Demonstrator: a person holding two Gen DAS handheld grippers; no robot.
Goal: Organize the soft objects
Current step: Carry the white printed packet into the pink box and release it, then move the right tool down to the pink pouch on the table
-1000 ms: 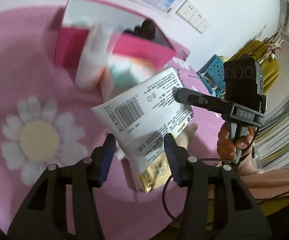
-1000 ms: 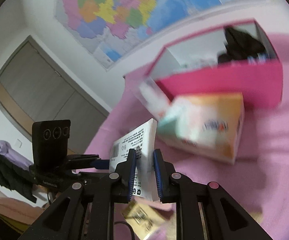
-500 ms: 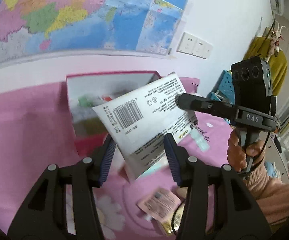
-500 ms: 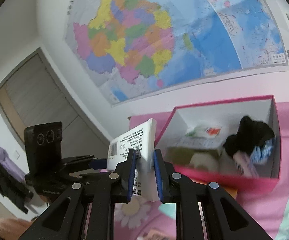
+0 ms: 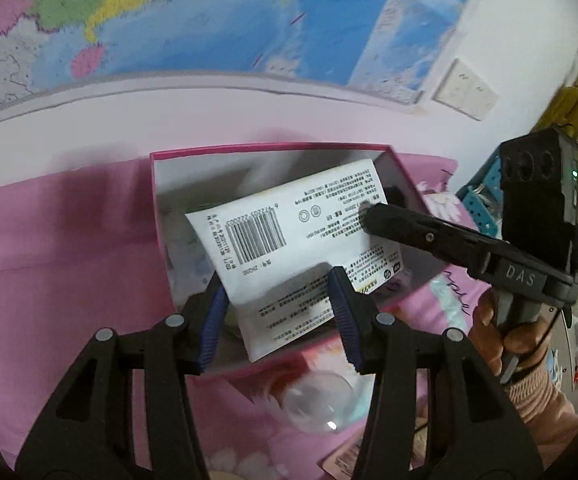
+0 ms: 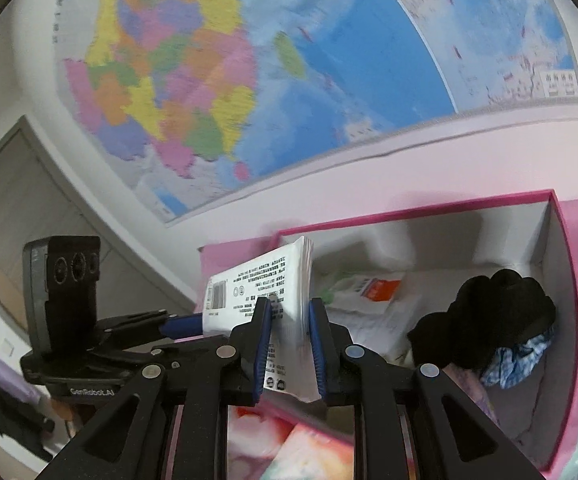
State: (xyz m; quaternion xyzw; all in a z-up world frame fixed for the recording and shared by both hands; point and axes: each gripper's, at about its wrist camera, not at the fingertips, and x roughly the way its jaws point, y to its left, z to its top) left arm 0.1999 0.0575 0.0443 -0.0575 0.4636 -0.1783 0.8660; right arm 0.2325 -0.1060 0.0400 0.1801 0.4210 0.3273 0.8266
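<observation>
Two tools clamped one white pack above the pink box; left tool pinched its near end, right tool its side; its long axis ran along the box, directly below.

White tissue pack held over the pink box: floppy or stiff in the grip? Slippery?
The white tissue pack probably gives a little: the right gripper pinches it narrow. It keeps its slab shape between both grippers, so likely not floppy. Its glossy film wrapper may be slippery.

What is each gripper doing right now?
Left gripper: closed on the white packet.
Right gripper: closed on the same packet.
</observation>
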